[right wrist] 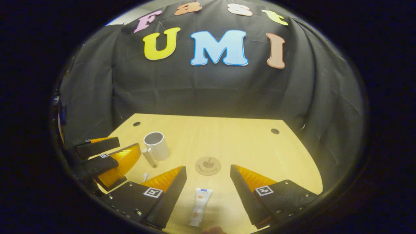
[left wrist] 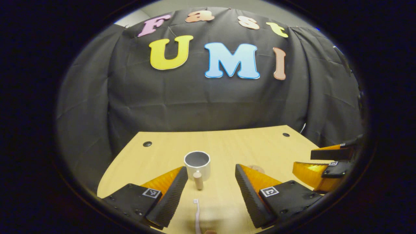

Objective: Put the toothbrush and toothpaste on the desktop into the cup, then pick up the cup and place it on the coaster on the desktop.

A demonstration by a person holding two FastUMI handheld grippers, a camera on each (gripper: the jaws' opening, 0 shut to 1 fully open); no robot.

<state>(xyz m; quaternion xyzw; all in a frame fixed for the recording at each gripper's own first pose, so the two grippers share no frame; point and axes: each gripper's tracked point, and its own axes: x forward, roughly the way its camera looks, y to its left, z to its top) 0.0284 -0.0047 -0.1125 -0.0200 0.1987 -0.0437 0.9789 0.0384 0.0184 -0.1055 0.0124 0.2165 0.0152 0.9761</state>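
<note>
**Sizing up cup, tube and brush for the grasp**

Starting with the white cup (left wrist: 197, 162): upright and empty toward the far left of the pale wooden worktop (right wrist: 227, 139). Probably rigid, smooth and a little slippery, and the heaviest item here. Best pinched across the rim wall, firmly.

Next, the round brown coaster (right wrist: 208, 165), lying flat to the right of the cup and well apart from it.

Then the toothpaste tube (right wrist: 200, 206): white, flat on the worktop between the fingers of the right tool (right wrist: 208, 168), cap nearest the camera. Likely light and soft, so better gripped mid-body, gently.

Last, the toothbrush (left wrist: 196, 214): thin, pale, lying near the cup, between the fingers of the left tool (left wrist: 211, 167). Light, stiff and low-lying, so awkward to pinch; best taken across the handle.

Both tools spread wide, holding nothing.
</note>
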